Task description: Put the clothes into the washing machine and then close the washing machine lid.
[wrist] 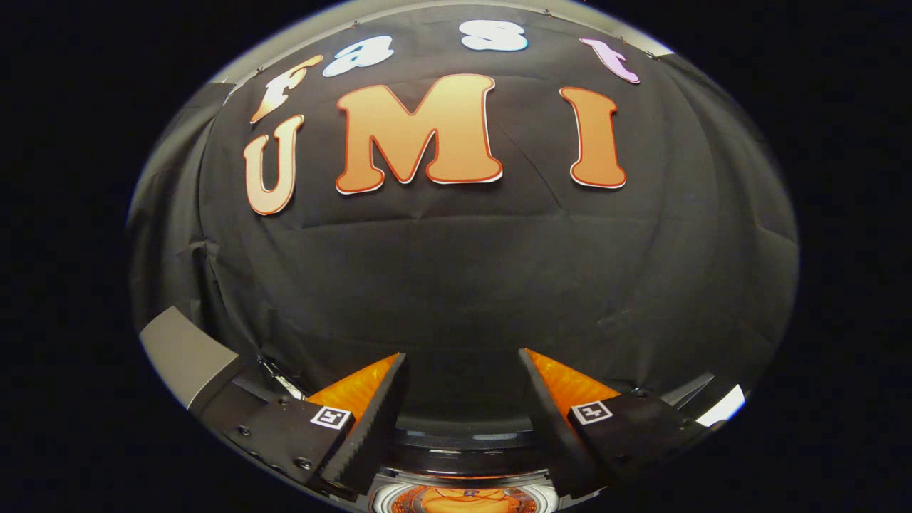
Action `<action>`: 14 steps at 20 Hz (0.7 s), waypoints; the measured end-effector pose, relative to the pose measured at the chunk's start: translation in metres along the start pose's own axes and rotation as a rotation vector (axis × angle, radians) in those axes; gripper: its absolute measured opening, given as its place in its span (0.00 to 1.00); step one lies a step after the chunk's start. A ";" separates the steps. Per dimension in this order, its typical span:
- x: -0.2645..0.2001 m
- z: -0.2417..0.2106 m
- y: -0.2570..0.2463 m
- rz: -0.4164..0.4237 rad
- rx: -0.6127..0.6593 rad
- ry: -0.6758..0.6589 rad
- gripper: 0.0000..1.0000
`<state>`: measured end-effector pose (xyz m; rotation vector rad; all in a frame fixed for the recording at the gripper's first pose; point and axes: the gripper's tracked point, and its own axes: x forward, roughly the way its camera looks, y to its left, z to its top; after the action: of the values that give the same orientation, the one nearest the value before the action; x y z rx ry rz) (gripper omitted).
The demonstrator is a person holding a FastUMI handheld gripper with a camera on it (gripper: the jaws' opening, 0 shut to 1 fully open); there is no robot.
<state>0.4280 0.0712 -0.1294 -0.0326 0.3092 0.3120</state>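
Observation:
My gripper (463, 363) is open, its two fingers spread wide with nothing between them, and it points at the black cloth wall. Low between the fingers shows the top of the washing machine (463, 445), a dark rim with a round opening. An orange cloth (463, 501) lies inside that opening, below the fingers. The lid is not something I can make out.
A grey panel (187, 354) stands to the left of the left finger. A bright white patch (723, 406) shows beyond the right finger. The black cloth wall (463, 271) hangs straight ahead.

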 end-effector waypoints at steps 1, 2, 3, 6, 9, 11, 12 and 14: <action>-0.006 -0.002 0.001 -0.003 0.004 0.001 0.97; -0.012 -0.004 0.002 -0.004 0.003 0.003 0.97; -0.017 -0.006 0.001 -0.004 0.006 0.001 0.97; -0.033 -0.011 0.004 -0.001 0.003 -0.008 0.97; -0.051 -0.021 0.005 -0.014 0.004 -0.008 0.97; -0.059 -0.025 0.007 -0.012 0.001 -0.019 0.97; -0.064 -0.029 0.008 -0.011 0.000 -0.019 0.97; -0.075 -0.036 0.008 -0.012 0.001 -0.012 0.97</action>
<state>0.3476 0.0534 -0.1406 -0.0319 0.2970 0.3000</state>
